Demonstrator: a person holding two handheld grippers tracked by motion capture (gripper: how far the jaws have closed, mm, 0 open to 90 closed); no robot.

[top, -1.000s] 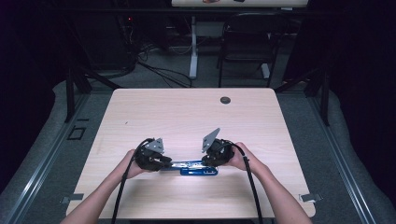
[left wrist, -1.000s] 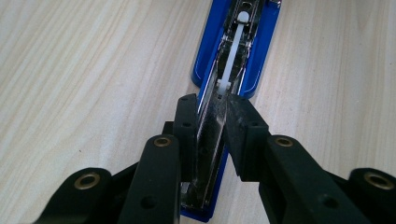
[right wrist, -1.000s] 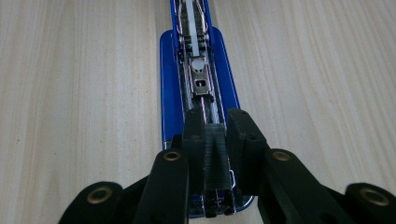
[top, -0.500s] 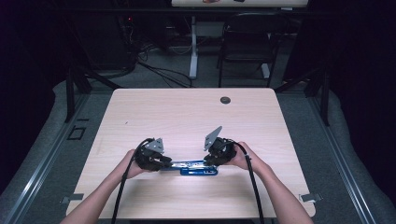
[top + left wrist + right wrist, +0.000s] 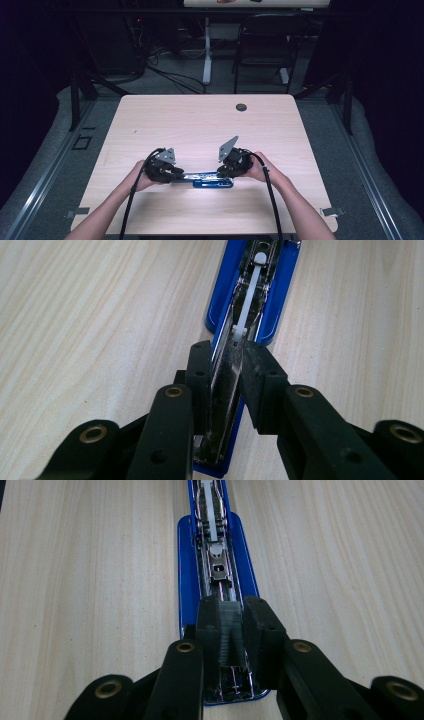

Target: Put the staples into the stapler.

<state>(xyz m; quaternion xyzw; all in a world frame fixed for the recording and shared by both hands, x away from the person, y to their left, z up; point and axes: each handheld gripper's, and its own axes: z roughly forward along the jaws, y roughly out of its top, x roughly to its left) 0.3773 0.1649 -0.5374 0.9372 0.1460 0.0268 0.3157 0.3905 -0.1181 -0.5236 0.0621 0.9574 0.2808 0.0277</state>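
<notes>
Stapler (image 5: pixel 207 179) clamped between both tools.

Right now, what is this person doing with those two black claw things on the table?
A person sits at a wooden table with a two-jaw gripper in each hand, working on a blue stapler that lies opened out flat. The left gripper is closed on the shiny metal staple channel at one end. The right gripper is closed on a grey block of what look like staples, over the other end. Further off on the table lies a small dark round thing.
</notes>
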